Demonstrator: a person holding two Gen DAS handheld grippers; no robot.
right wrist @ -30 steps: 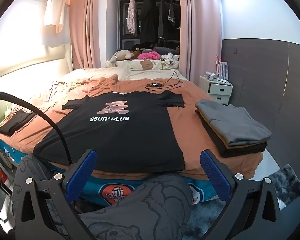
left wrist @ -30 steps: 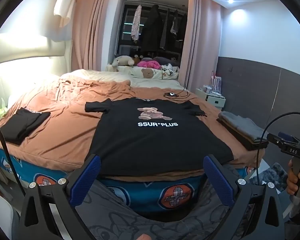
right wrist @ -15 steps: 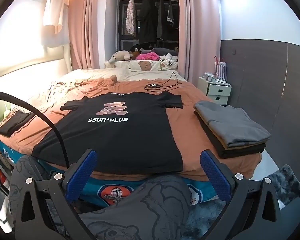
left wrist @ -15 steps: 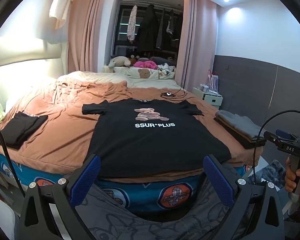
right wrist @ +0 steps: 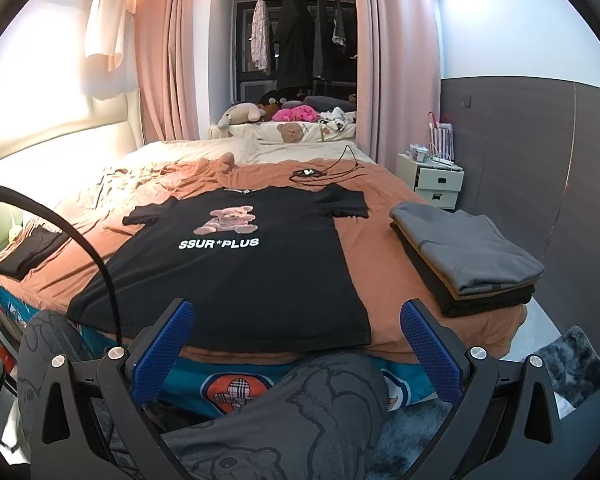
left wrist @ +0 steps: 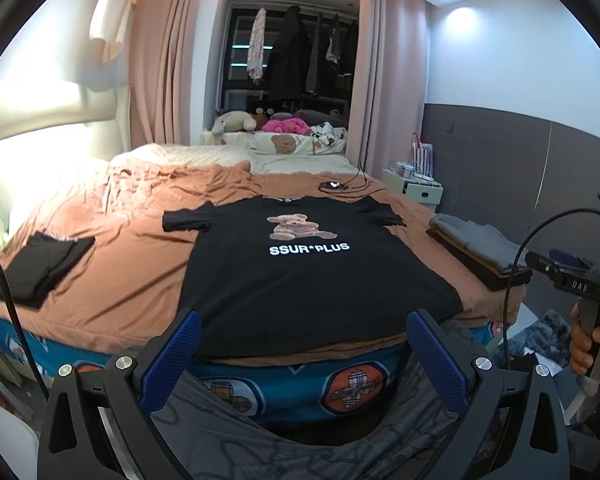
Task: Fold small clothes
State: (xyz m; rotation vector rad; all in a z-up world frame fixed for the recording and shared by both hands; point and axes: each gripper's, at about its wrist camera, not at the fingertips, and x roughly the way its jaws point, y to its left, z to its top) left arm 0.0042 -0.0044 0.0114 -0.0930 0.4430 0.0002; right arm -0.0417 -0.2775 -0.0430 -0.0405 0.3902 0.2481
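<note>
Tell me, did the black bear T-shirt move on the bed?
No. The black T-shirt lies flat, equally near the folded grey stack as before; only the camera shifted.

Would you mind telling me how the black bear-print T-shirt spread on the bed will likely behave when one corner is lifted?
The black bear-print T-shirt lies flat and thin on the orange bedsheet, so it is probably floppy and light. Lifted by one corner it would likely drape and drag, perhaps bunching, since the sheet looks soft and wrinkled.

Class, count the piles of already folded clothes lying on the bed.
2: a black pile near the bed's left edge, and a grey-topped stack near its right edge, either side of the spread T-shirt.
</note>
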